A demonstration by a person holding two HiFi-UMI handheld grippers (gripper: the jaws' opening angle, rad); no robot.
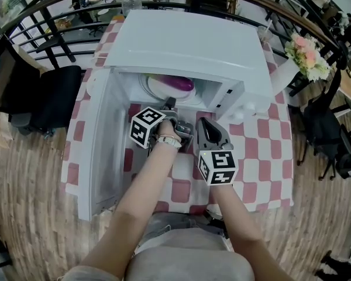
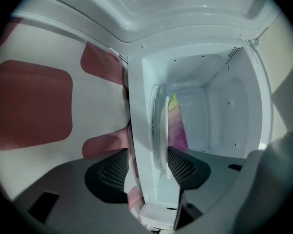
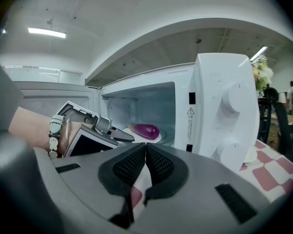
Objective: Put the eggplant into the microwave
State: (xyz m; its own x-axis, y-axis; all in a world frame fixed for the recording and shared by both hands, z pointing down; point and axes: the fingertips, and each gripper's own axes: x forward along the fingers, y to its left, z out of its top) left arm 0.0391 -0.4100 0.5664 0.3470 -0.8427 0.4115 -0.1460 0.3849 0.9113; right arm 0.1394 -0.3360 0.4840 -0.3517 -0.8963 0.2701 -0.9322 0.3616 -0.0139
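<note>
**Eggplant in the cavity: position relative to both grippers**

Head view: The eggplant (image 1: 178, 84) lies on the plate (image 1: 156, 90) inside the microwave (image 1: 187, 45). Its long axis runs across the opening. The left gripper (image 1: 169, 103) is at the opening, just in front of the eggplant. The right gripper (image 1: 206, 123) is further back over the checked surface (image 1: 263, 157). The door (image 1: 96, 151) stands open on the left.

Left gripper view: The jaws stand apart and hold nothing. The front edge of the microwave floor and the plate rim (image 2: 158, 126) show between them. The eggplant (image 2: 178, 130) lies just beyond the jaws.

Right gripper view: The jaws are together and empty. The eggplant (image 3: 145, 130) lies straight ahead, beyond the left gripper (image 3: 115, 134).

Judgement: Placement looks complete. The left gripper is the one to withdraw.
</note>
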